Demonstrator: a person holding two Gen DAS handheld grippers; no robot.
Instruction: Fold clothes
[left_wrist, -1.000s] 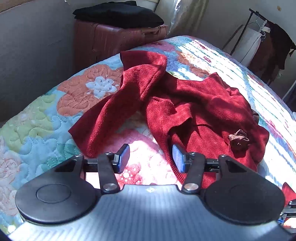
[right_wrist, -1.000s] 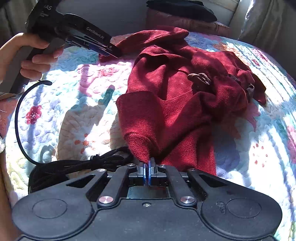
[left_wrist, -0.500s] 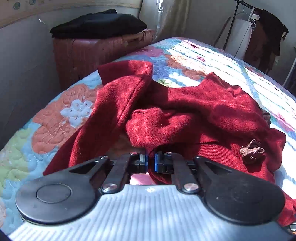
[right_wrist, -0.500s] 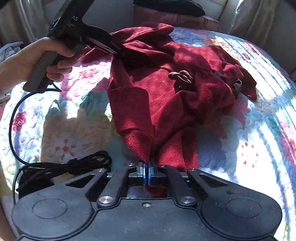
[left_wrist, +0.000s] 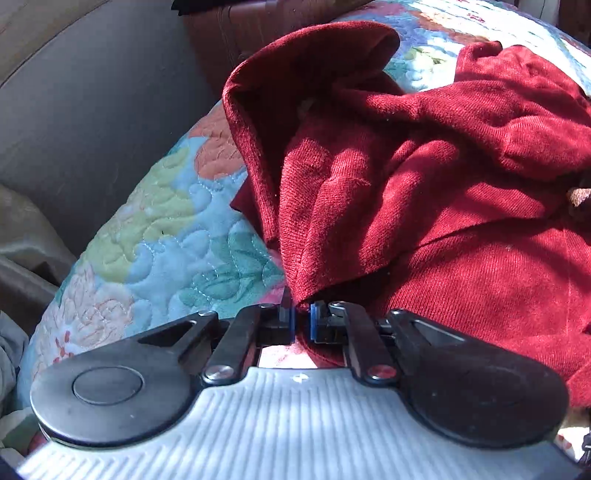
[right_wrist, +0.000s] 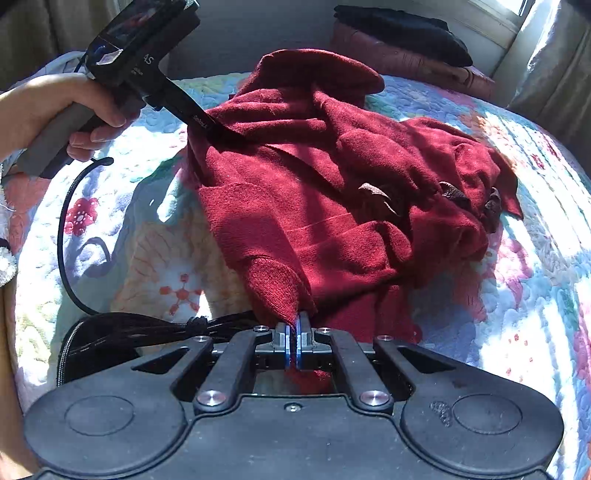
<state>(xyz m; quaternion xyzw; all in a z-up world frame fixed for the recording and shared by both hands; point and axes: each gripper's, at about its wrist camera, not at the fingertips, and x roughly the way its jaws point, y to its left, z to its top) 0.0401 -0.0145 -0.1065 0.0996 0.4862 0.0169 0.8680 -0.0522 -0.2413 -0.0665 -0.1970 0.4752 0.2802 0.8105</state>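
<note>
My left tool (left_wrist: 303, 320) pinches a fold of the red garment (left_wrist: 443, 192); my right tool (right_wrist: 294, 341) clamps another edge. The garment lies crumpled on the bed (right_wrist: 535, 280).

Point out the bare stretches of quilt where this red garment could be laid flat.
Bare quilt lies right of the red garment, out to the bed's edge. A smaller patch lies left, bordered by the black cable and the left tool. The garment crowds the middle.
</note>
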